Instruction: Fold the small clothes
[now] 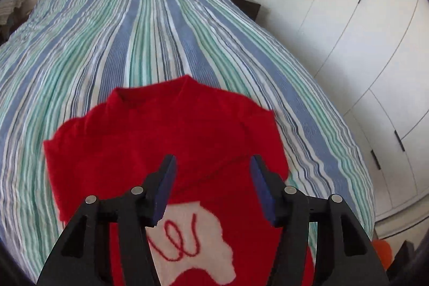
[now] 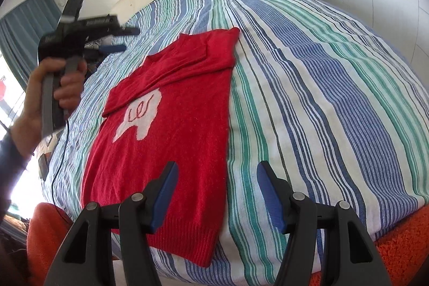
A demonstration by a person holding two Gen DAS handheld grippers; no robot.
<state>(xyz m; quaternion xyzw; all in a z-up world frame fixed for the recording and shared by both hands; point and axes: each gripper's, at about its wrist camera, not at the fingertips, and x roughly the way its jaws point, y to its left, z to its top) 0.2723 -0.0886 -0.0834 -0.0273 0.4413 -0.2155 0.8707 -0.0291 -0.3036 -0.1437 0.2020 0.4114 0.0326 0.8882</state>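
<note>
Item: red sweater (image 2: 171, 125) flat on bed (image 2: 321, 98), sleeves folded in | Handling: judged soft, light, limp | Grip: ribbed hem beneath right gripper (image 2: 217, 195) | Jaws: both half-open, empty; left gripper (image 1: 213, 189) above chest.

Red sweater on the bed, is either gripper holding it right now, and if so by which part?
Nothing is held. The left gripper and right gripper both stand open above the red sweater, with no fabric between their pads.
</note>
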